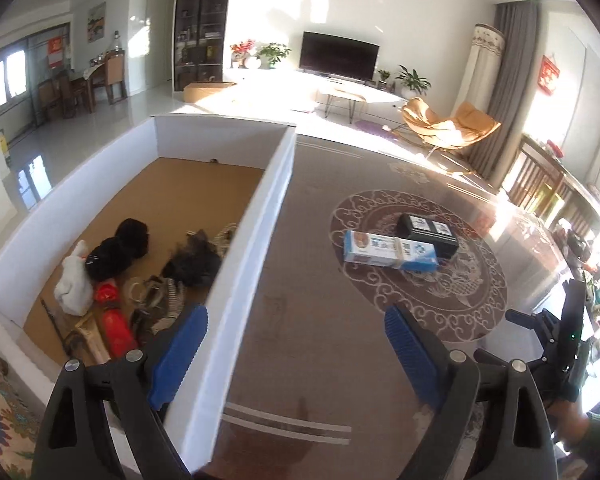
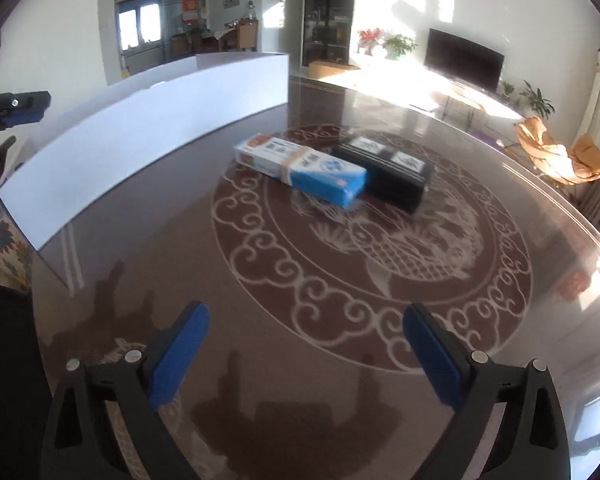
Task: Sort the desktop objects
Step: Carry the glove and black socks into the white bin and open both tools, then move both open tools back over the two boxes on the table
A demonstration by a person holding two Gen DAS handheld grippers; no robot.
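Where white box wall (image 1: 256,216) ends, bare tabletop (image 1: 300,280)

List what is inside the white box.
Inside the white box: a white plush toy, black fuzzy items, a red bottle and a striped tangle. Its near wall and the left gripper hide more.

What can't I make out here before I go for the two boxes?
- Bin contents, right wrist view: hidden behind its white wall.
- Bin's near corner, left wrist view: covered by the left hand-held gripper.
- Black box, right wrist view: near side hidden by the blue box.
- Box labels, both views: too small and blurred to read.
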